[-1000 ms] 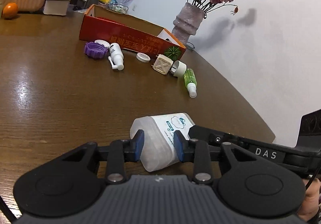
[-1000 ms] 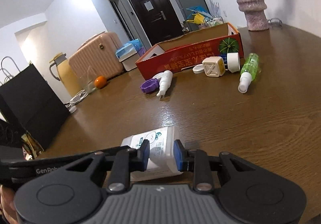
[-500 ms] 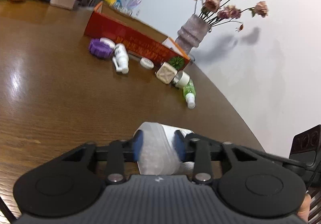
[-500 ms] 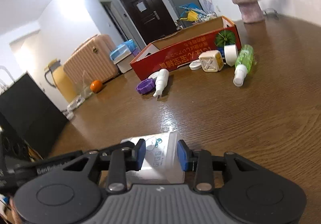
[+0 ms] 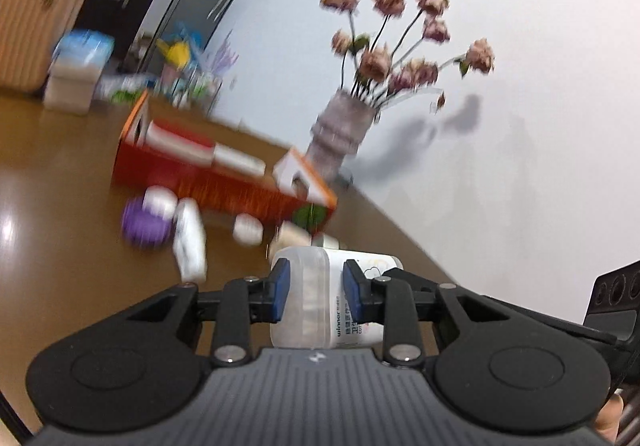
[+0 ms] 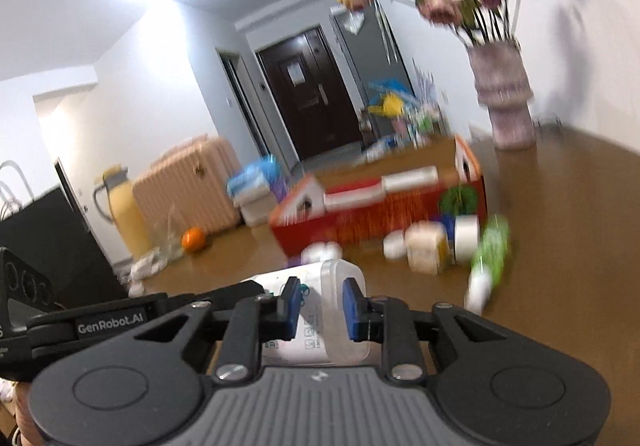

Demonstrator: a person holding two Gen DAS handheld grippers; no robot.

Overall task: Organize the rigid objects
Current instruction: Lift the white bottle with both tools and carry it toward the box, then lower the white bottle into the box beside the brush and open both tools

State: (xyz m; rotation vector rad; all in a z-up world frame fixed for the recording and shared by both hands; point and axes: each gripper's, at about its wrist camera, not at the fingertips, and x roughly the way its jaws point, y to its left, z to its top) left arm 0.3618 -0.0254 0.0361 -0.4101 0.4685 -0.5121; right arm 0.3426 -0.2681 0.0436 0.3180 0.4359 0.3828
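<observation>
both claws clamp one white tub point(image 5: 320, 298) crosswise, left gripper point(image 5: 314, 294) on its bottom end, right gripper point(image 6: 320, 306) closing on the lid end; it hangs above the table point(image 5: 60, 246); the red box point(image 5: 224, 182) lies straight ahead, past the scattered bottles.

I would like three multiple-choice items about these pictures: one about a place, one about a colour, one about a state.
1. Where does the red box stand?
A. on the brown table
B. on the floor
C. on the suitcase

2. Which colour has the spray bottle lying right of the box?
A. blue
B. green
C. black

3. How is the white plastic container held?
A. by no gripper
B. by one gripper only
C. by both grippers

Answers:
1 A: the brown table lies under it.
2 B: its body is bright green.
3 C: the left gripper and the right gripper each clamp one end.
</observation>
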